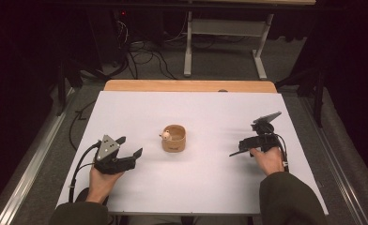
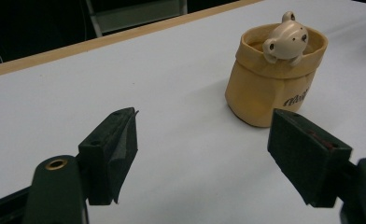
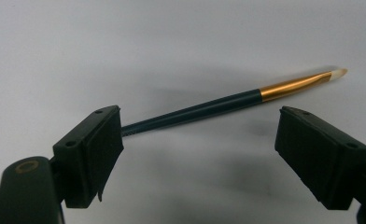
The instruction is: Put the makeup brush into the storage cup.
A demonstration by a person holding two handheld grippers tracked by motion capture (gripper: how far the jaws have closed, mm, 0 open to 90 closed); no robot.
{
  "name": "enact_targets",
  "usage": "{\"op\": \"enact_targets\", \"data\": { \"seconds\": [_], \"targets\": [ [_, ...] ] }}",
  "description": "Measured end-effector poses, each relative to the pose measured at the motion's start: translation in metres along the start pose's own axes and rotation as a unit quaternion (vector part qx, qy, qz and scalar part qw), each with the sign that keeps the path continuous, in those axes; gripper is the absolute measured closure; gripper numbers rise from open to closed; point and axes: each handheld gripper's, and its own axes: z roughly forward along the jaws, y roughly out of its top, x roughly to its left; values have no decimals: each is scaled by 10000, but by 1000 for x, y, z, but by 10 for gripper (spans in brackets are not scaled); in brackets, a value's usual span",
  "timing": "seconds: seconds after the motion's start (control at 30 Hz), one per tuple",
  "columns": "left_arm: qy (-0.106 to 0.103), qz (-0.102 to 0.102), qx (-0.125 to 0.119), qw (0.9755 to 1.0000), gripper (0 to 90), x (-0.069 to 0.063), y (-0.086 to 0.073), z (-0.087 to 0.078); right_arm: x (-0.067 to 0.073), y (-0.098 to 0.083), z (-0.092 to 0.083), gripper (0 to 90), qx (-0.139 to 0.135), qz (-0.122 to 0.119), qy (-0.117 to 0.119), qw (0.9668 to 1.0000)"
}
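Jaws apart on both grippers | right gripper (image 3: 200, 158) over brush (image 3: 228, 105) | centre handle before closing | cup (image 1: 174, 138) untouched

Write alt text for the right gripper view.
A slim dark brush with a gold metal band and pale tip lies on a white table, just beyond the right gripper, whose two black jaws stand wide apart.

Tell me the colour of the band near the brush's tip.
Gold, between the dark handle and pale tip of the brush; the right gripper view shows it best.
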Motion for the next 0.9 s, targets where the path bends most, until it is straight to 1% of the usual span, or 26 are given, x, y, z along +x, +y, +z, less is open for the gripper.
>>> {"op": "enact_targets", "data": {
  "seconds": [0.03, 0.07, 0.1, 0.23, 0.3, 0.43, 0.5, 0.53, 0.57, 0.63, 0.67, 0.7, 0.9],
  "targets": [
    [3, -2, -6, 10000, 247, 0, 0, 0, 0, 2, 0, 166, 65, 27, 19, 10000],
    [3, -2, -6, 10000, 247, 0, 0, 0, 0, 2, 0, 166, 65, 27, 19, 10000],
    [6, -9, -17, 10000, 247, 0, 0, 0, 0, 5, 1, 166, 122, 97, 21, 9999],
    [13, -2, -36, 10000, 246, 0, 0, 0, 0, 11, 2, 166, 255, 149, -37, 9996],
    [12, 0, -36, 10000, 246, 0, 0, 0, 1, 14, 4, 166, 360, 152, -124, 9992],
    [11, 11, -30, 10000, 245, 0, 0, 0, 3, 17, 7, 166, 455, 123, -178, 9987],
    [11, 14, -33, 10000, 245, 0, 0, -1, 4, 19, 9, 166, 516, 100, -262, 9983],
    [11, 14, -33, 10000, 246, 0, 0, -1, 4, 19, 9, 166, 516, 100, -262, 9983],
    [16, 4, -35, 10000, 245, 0, 0, -1, 5, 20, 12, 166, 572, 136, -275, 9979],
    [21, 1, -37, 10000, 246, 0, 0, -1, 5, 20, 14, 167, 644, 111, -288, 9974],
    [21, 1, -37, 10000, 245, 0, 0, -1, 5, 20, 14, 167, 644, 111, -288, 9974],
    [29, 3, -32, 10000, 245, 0, 0, -1, 5, 20, 16, 166, 690, 86, -358, 9969],
    [45, -16, -49, 10000, 244, 0, 0, -1, 3, 22, 17, 181, 689, 130, -347, 9969]
  ]
}}
